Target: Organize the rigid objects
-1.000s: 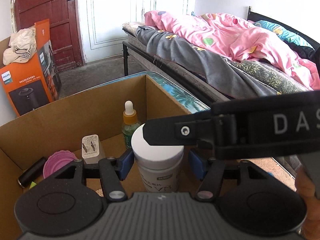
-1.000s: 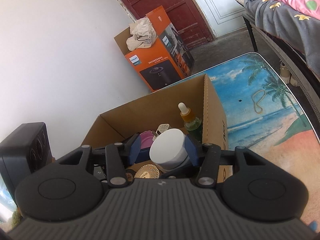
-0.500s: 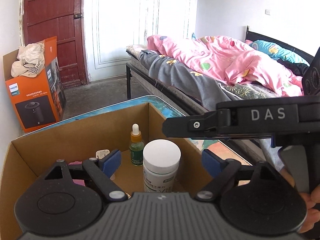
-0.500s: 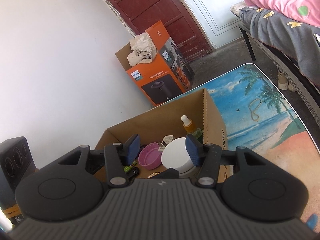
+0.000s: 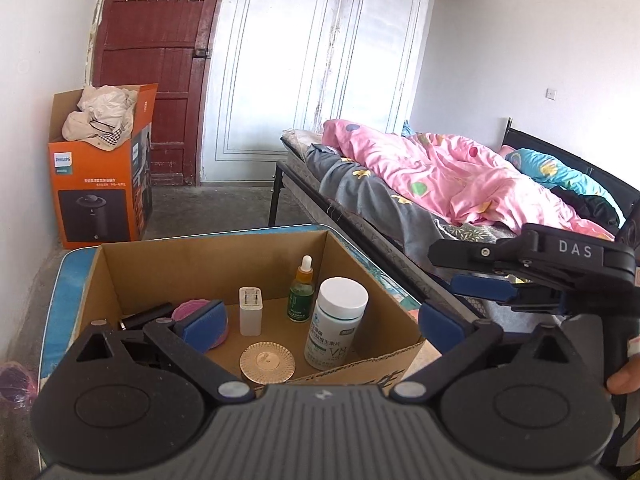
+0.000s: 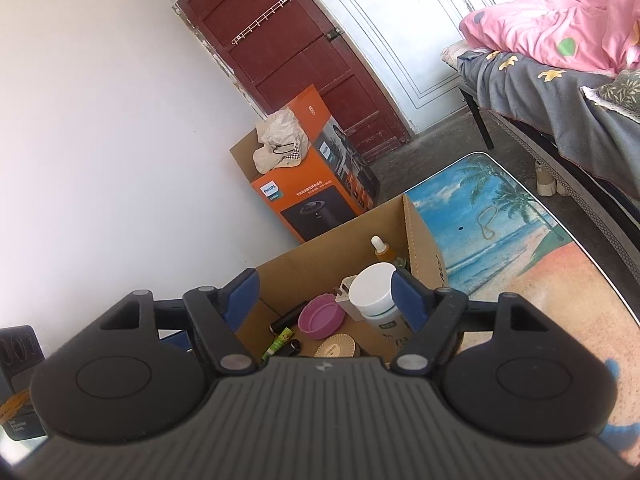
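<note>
Both jaws are opening, nothing held. Left hand-held gripper (image 5: 322, 320) gapes above the cardboard box (image 5: 200, 264) on the table (image 6: 520, 240); inside stands the white pill bottle (image 5: 336, 322). Right hand-held gripper (image 6: 326, 294) could clip and topple it. Only the right view shows the green tube (image 6: 278, 342).

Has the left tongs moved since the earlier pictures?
Yes. The left tongs have drawn back and up from the white-capped bottle, opening; the cardboard box now shows whole.
</note>
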{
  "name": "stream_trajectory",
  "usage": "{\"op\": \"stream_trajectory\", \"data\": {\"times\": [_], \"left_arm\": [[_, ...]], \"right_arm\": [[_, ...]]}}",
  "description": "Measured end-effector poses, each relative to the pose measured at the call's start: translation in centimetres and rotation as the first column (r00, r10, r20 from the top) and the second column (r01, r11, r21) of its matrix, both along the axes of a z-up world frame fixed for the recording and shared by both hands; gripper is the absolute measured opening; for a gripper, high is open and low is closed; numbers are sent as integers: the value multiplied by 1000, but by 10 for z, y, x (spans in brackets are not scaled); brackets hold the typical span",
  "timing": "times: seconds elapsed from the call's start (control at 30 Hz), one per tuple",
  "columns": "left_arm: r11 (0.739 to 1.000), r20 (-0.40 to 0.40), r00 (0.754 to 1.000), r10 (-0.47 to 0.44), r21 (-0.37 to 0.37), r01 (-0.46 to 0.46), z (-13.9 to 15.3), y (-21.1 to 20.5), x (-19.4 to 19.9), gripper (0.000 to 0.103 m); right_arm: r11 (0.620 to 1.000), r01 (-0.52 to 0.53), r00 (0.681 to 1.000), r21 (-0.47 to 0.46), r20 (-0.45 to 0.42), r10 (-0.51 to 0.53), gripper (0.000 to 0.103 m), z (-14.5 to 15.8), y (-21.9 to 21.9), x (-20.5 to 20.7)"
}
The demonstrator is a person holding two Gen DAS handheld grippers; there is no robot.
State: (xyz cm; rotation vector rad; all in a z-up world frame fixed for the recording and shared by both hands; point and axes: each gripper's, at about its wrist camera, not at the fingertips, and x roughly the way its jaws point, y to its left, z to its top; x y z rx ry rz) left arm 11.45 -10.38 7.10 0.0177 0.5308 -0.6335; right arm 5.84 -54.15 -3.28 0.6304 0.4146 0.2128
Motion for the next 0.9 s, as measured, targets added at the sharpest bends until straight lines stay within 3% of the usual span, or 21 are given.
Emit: {"op": "stream_trajectory", "data": {"times": [0.37, 0.67, 0.9], "left_arm": [[988, -41, 987, 152, 23, -151, -9, 28, -1, 103], [969, -34, 969, 245, 35, -244, -8, 42, -2, 103], [949, -48, 949, 312, 56, -309, -7, 50, -2, 103]], "right_arm": [[974, 24, 1000, -223, -10, -26, 101, 19, 47, -13], [927, 72, 996, -368, -19, -85, 102, 35, 68, -16], [853, 115, 990, -509, -7, -138, 102, 41, 86, -22]]}}
